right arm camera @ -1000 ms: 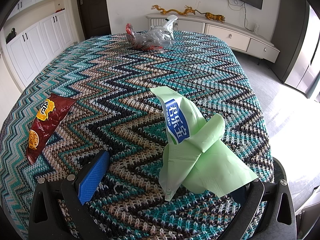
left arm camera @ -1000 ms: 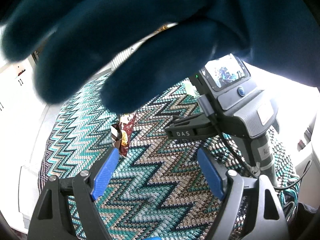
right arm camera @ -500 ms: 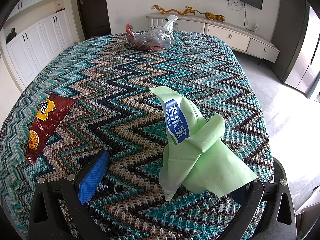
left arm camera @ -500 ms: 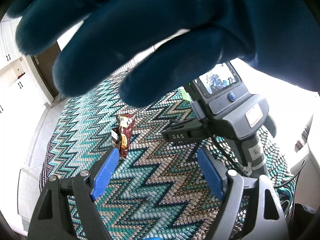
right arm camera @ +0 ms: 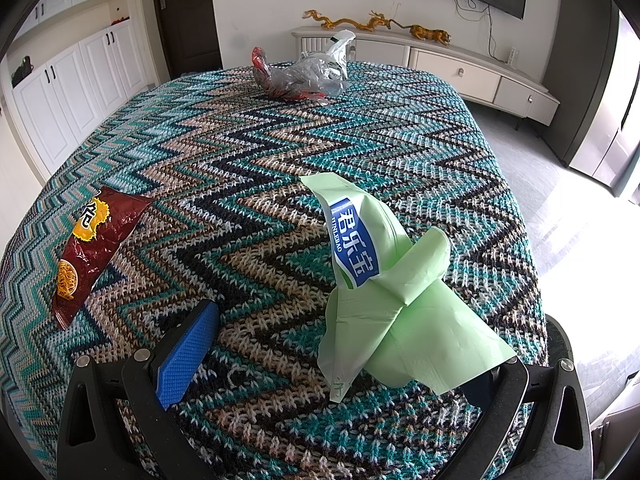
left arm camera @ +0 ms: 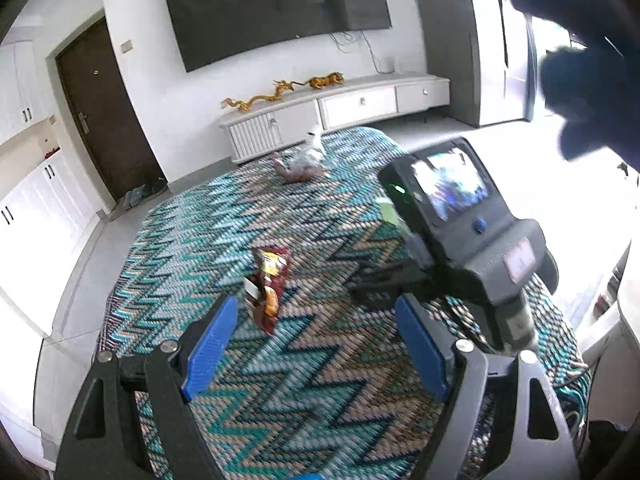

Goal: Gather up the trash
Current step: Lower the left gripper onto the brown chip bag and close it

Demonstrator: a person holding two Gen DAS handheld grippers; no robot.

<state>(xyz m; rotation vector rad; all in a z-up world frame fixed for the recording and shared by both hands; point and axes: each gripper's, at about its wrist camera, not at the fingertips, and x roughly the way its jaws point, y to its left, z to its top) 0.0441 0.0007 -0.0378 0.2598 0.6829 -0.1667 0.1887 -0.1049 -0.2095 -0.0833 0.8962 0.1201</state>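
Note:
A dark red snack wrapper lies on the zigzag-knit tablecloth, just ahead of my open, empty left gripper; it also shows at the left of the right wrist view. A light green wrapper with a blue label stands crumpled between the jaws of my open right gripper, hiding the right finger. A clear plastic bag with red contents sits at the far table edge, also seen in the left wrist view. The right gripper's body stands right of my left gripper.
A gloved hand is at the upper right of the left wrist view. Beyond the table are a white TV cabinet with golden dragon ornaments, a wall TV, a dark door and white cupboards.
The gloved hand that covered the left wrist view has moved off to the upper right, uncovering the room. The left gripper tilted up. The right view is unchanged.

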